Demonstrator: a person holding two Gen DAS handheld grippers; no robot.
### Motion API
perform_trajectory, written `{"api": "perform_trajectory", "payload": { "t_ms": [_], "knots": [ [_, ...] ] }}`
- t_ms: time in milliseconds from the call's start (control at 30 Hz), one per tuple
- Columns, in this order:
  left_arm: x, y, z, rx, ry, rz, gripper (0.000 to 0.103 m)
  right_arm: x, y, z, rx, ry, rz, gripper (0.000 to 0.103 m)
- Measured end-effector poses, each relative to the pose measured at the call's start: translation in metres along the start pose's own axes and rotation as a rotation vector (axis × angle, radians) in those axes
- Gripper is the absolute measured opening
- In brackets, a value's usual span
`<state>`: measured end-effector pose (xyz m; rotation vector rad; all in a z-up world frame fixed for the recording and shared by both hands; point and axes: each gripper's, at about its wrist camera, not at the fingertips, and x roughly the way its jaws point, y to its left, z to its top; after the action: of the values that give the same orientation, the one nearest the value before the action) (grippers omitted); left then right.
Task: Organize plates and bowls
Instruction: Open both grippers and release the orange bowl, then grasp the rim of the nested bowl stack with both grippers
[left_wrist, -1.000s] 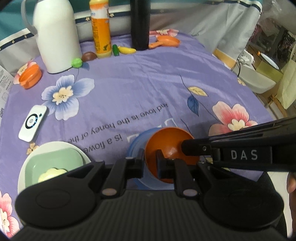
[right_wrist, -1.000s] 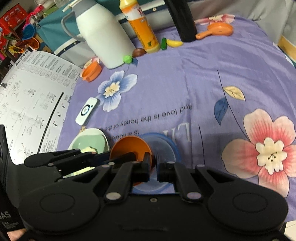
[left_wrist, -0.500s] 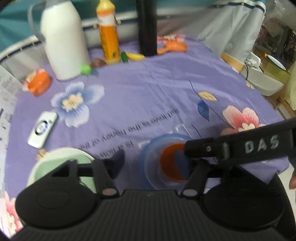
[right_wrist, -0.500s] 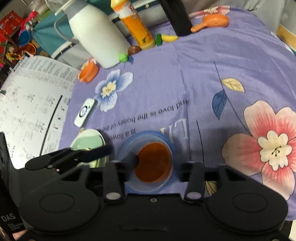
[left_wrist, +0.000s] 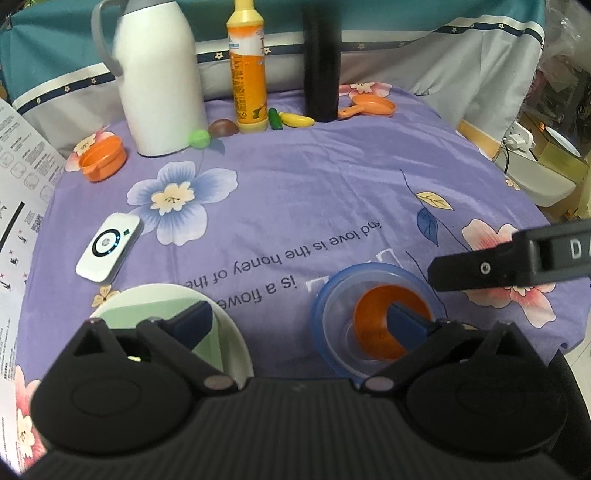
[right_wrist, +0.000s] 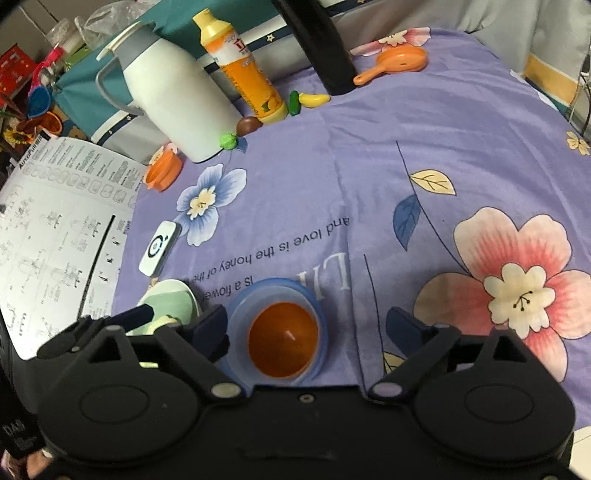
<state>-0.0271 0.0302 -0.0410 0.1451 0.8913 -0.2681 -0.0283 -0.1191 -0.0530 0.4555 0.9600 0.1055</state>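
A small orange bowl (left_wrist: 380, 325) (right_wrist: 283, 338) sits inside a clear blue-rimmed bowl (left_wrist: 325, 299) (right_wrist: 273, 286) on the purple flowered cloth near the front edge. To its left a white plate (left_wrist: 221, 314) holds a pale green square dish (right_wrist: 170, 299). My left gripper (left_wrist: 299, 319) is open and empty, one finger over the plate, the other over the orange bowl. My right gripper (right_wrist: 306, 325) is open and empty, its fingers either side of the nested bowls. The right gripper's finger also shows in the left wrist view (left_wrist: 491, 264).
At the back stand a white thermos jug (left_wrist: 159, 74), an orange bottle (left_wrist: 247, 70), a black cylinder (left_wrist: 321, 62), small toy foods and an orange toy pan (left_wrist: 369, 107). An orange cup (left_wrist: 103, 158), a white remote (left_wrist: 109, 247) and a printed sheet (right_wrist: 55, 229) lie left.
Both grippers were shut on the orange bowl held over the blue-rimmed bowl. They opened, the orange bowl now rests inside it, and both grippers have drawn back and up.
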Motion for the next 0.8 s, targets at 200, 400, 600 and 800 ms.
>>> {"api": "perform_trajectory", "payload": {
  "t_ms": [200, 400, 600, 800],
  "knots": [
    [0.0, -0.001, -0.004, 0.01, 0.001, -0.012, 0.103, -0.002, 0.003, -0.006, -0.024, -0.01, -0.024, 0.103],
    [0.003, 0.004, -0.01, 0.003, 0.004, -0.029, 0.103, -0.001, 0.002, -0.008, -0.025, -0.002, -0.034, 0.103],
    [0.007, 0.009, -0.015, -0.014, 0.004, -0.045, 0.103, 0.002, -0.003, -0.009, -0.035, -0.002, -0.059, 0.103],
    [0.016, 0.008, -0.015, -0.031, 0.011, -0.069, 0.103, 0.008, -0.008, -0.009, -0.027, -0.013, -0.101, 0.103]
  ]
}}
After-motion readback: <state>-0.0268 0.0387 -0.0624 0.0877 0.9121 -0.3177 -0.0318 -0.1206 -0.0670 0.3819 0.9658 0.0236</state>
